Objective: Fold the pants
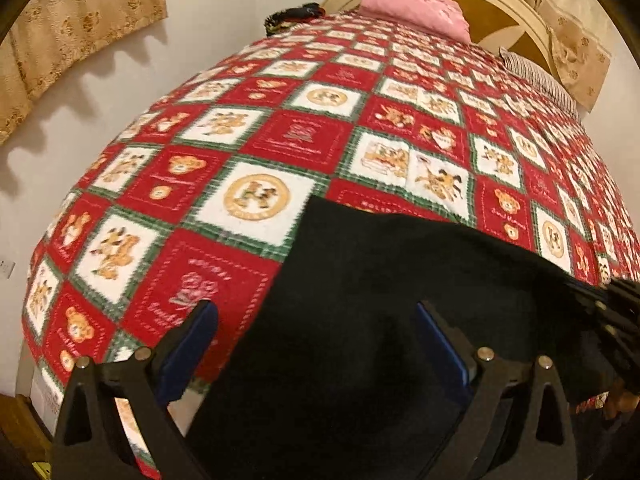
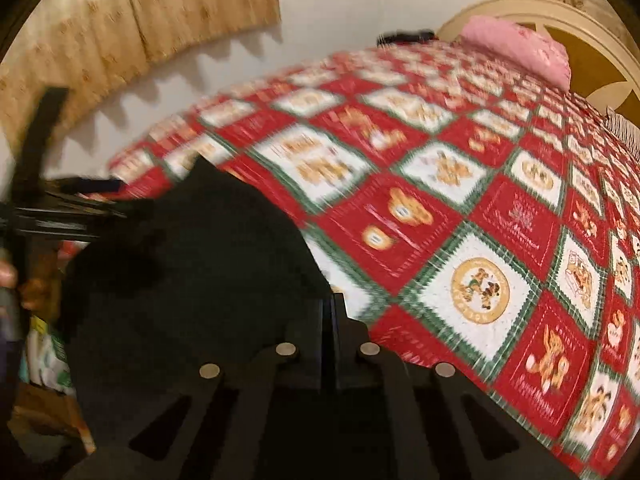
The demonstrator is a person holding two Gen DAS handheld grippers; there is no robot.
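Barely started, I judge: black pants [image 1: 400, 280] lie rumpled on the bed [image 1: 280, 132]; my left hand-held gripper [image 1: 316, 312] is spread, my right hand-held gripper [image 2: 330, 308] pressed together, though I cannot tell if it is pinching cloth.

The left gripper [image 1: 316, 340] hangs with jaws wide apart over black pants [image 1: 400, 272] lying on the red patchwork quilt [image 1: 280, 136].

Pants [image 1: 380, 280] lie on the bedspread [image 1: 280, 140] at its near edge, pillow [image 1: 416, 10] far behind.
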